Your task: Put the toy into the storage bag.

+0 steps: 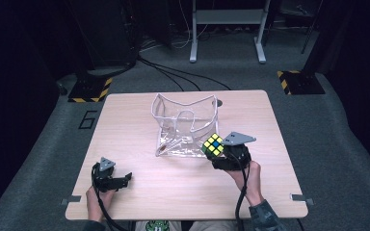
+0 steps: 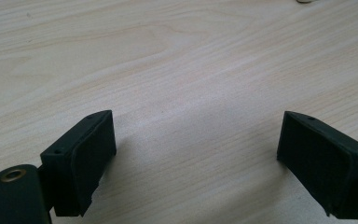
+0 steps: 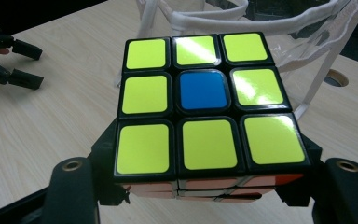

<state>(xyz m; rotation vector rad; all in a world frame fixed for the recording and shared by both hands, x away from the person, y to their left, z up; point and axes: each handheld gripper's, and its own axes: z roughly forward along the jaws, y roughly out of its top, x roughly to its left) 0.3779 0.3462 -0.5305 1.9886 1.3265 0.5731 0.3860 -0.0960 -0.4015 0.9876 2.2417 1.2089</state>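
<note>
Beside the clear bag (image 1: 185,126), the right gripper (image 1: 220,153) pinched a cube (image 1: 213,145) just off the table (image 1: 139,190). Lifting it clear of the floppy rim before lowering seemed wise. Left gripper (image 1: 120,181) lay spread, idle, well apart.

Light wood table (image 1: 125,120) mid-frame on grey carpet (image 1: 342,144). Yellow-black striped base plates (image 1: 90,90) upper left, upper right. White metal stand legs (image 1: 226,19) top centre. Black cables (image 1: 173,72) across floor. Dark surroundings.
</note>
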